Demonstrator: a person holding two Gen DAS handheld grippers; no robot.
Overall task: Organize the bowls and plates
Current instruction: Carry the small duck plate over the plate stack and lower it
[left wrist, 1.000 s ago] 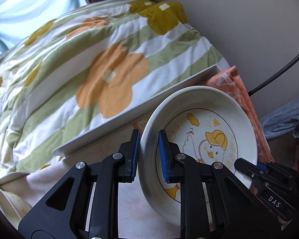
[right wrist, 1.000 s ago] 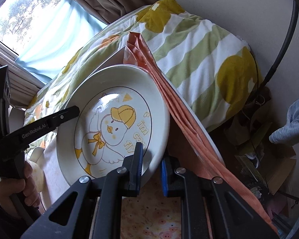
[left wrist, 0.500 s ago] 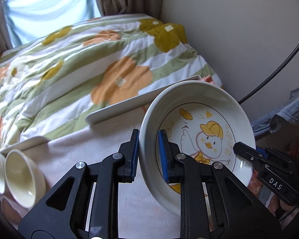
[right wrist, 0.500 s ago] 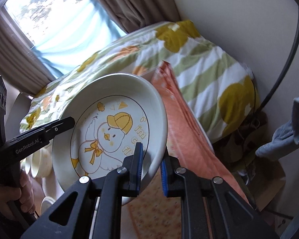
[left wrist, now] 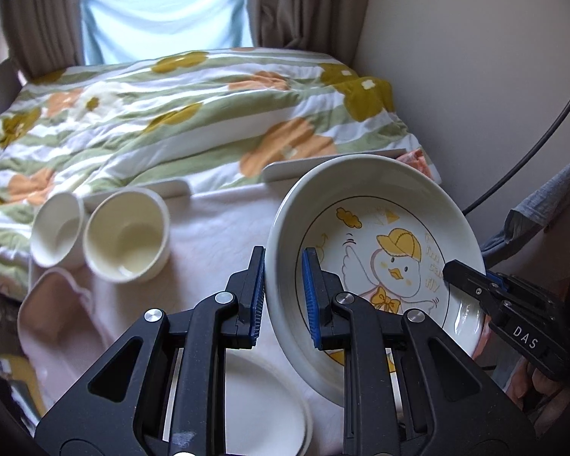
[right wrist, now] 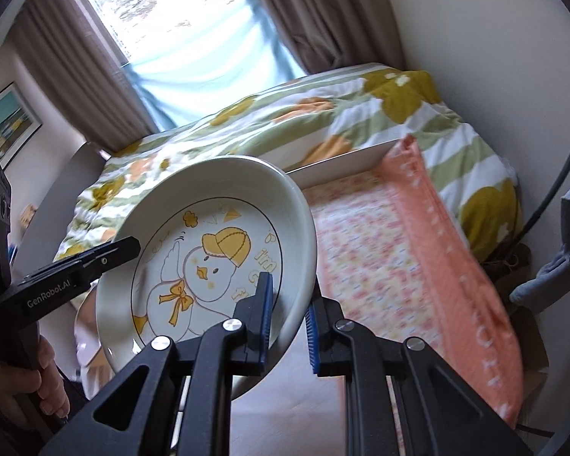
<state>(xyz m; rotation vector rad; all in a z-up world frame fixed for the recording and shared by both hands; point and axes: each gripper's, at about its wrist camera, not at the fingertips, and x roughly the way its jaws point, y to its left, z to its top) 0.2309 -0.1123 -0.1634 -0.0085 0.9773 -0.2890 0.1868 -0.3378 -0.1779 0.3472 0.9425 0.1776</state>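
Observation:
A white deep plate with a yellow-capped duck drawing [left wrist: 380, 250] is held tilted in the air by both grippers. My left gripper [left wrist: 283, 296] is shut on its left rim. My right gripper [right wrist: 288, 323] is shut on its right rim; the plate also shows in the right wrist view [right wrist: 209, 262]. The right gripper shows in the left wrist view [left wrist: 475, 285], the left gripper in the right wrist view [right wrist: 125, 247]. Two cream bowls [left wrist: 127, 239] [left wrist: 57, 233] lie tipped on the pink-white cloth. A white plate stack [left wrist: 262, 410] lies under my left gripper.
A bed with a green-striped flower quilt [left wrist: 178, 121] lies beyond the table's white raised edge [left wrist: 323, 161]. An orange patterned cloth [right wrist: 391, 250] covers the table's right part. A wall and a black cable [left wrist: 532, 152] are at right. A pink object [left wrist: 53, 311] sits at left.
Both grippers have lifted the duck plate and tilted the view up; the bowls and the plate stack have come into the left wrist view. Both grips are unchanged.

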